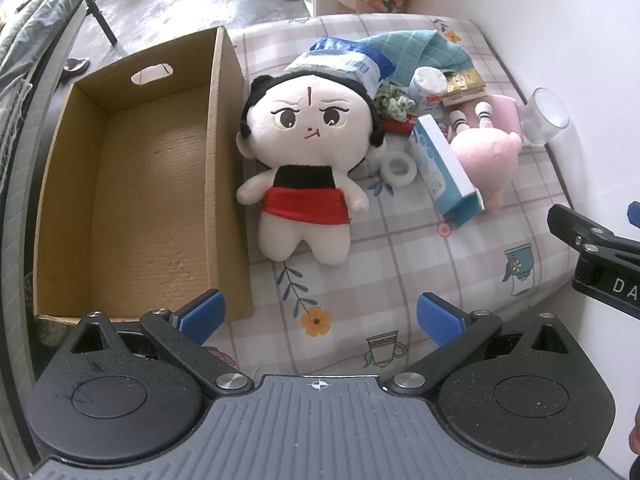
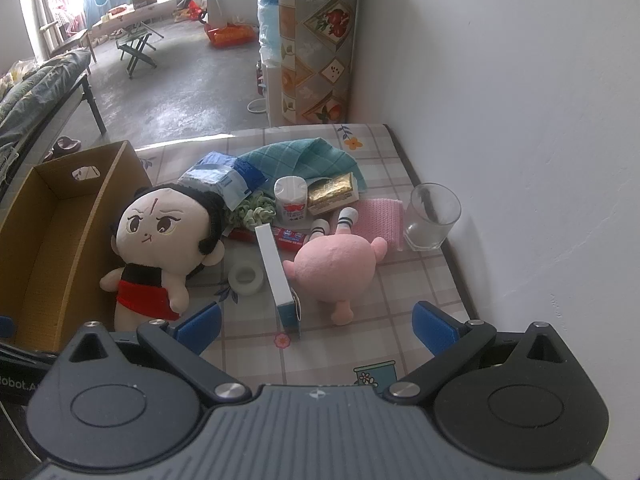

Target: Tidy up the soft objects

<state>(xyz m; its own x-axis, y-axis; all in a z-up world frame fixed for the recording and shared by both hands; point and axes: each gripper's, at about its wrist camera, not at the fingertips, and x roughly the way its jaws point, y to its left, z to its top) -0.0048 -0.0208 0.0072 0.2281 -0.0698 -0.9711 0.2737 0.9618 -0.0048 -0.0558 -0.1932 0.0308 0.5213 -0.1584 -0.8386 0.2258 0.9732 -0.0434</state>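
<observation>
**Both grippers wide open, soft toys lying on the bed**

On the far left I see the cardboard box (image 1: 152,184). It has nothing in it and sits on the checked bed sheet (image 1: 400,256).

My left gripper (image 1: 318,316) hangs just above the sheet, near the front corner of the box. Its blue fingers (image 1: 202,314) are spread wide. They hold nothing and touch nothing.

Just beside the box lies the doll (image 1: 306,164) on its back. It has black hair, a black top and a red skirt. One side of it is close against the box wall.

Next to the doll's arm is a white tape roll (image 1: 398,166). Then comes a blue and white box (image 1: 444,168), lying flat, with its edge against the pink plush toy (image 2: 336,264).

Behind these is a pile: a blue and white packet (image 1: 344,62), a teal towel (image 1: 416,50), a green scrunchie (image 1: 392,102), a white bottle (image 2: 291,196) and a gold box (image 2: 334,192). A pink cloth (image 2: 380,216) lies beside a clear glass (image 2: 432,216) near the wall.

My right gripper (image 2: 316,326) hangs in front of the pink plush toy, close to it but not touching. Its blue fingers (image 2: 434,326) are spread wide too and hold nothing.
</observation>
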